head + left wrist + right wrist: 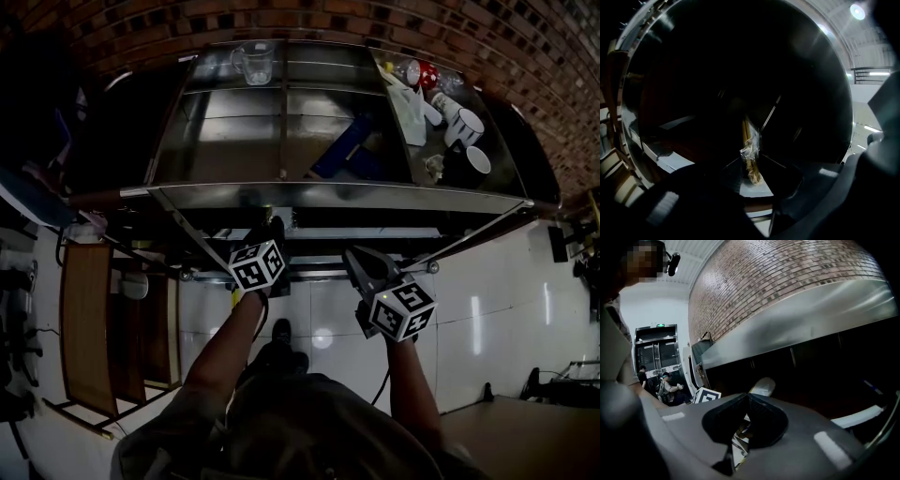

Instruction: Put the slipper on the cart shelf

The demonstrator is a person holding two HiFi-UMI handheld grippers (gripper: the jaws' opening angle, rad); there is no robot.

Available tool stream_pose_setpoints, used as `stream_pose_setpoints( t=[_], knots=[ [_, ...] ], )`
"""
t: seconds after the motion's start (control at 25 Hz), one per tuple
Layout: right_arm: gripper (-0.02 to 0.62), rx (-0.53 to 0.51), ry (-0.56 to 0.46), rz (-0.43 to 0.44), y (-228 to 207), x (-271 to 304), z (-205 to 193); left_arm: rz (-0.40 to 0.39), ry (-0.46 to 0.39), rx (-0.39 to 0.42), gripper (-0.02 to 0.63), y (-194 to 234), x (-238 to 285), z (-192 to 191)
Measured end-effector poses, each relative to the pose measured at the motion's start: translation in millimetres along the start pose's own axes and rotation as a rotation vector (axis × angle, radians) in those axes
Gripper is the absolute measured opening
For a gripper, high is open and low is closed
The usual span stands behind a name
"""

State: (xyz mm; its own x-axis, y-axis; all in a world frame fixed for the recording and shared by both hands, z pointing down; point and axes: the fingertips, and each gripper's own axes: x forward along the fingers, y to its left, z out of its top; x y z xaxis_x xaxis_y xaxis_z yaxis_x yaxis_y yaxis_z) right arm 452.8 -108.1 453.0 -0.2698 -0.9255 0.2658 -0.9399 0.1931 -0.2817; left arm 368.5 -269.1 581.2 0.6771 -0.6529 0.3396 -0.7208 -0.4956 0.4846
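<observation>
In the left gripper view the slipper [748,133] stands on edge, tan-soled and wrapped in clear plastic, in the dark space under the cart's top. My left gripper [752,154] is shut on it, its tips against both sides at the crinkled plastic. In the head view the left gripper [274,230] reaches under the steel cart's front rim [337,197], and the slipper is hidden there. My right gripper [360,261] is beside it, a little further back. Seen in its own view, the right gripper [749,398] is shut on nothing. The slipper's pale end [764,386] shows just beyond its tips.
The cart's top holds a clear measuring cup [254,62], a blue object [342,150] and white mugs [466,127]. Behind it is a brick wall [525,47]. A wooden rack [89,328] stands at the left on white floor tiles. People sit by a far door [670,390].
</observation>
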Motion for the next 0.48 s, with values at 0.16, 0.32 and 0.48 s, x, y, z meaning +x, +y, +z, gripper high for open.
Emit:
stream_pose_setpoints(
  t=[0.16,0.32,0.48],
  knots=[
    [0.0,0.009,-0.006,-0.005,-4.4,-3.5,0.3,0.025,0.016,0.026,0.105,1.3,3.4,0.4],
    [0.0,0.014,-0.015,-0.002,-5.9,-6.1,-0.2,0.054,0.041,0.065,0.134,3.3,3.2,-1.6],
    [0.0,0.015,-0.024,0.007,-5.1,-6.2,1.2,0.063,0.059,0.087,0.152,3.8,2.3,-1.3]
  ],
)
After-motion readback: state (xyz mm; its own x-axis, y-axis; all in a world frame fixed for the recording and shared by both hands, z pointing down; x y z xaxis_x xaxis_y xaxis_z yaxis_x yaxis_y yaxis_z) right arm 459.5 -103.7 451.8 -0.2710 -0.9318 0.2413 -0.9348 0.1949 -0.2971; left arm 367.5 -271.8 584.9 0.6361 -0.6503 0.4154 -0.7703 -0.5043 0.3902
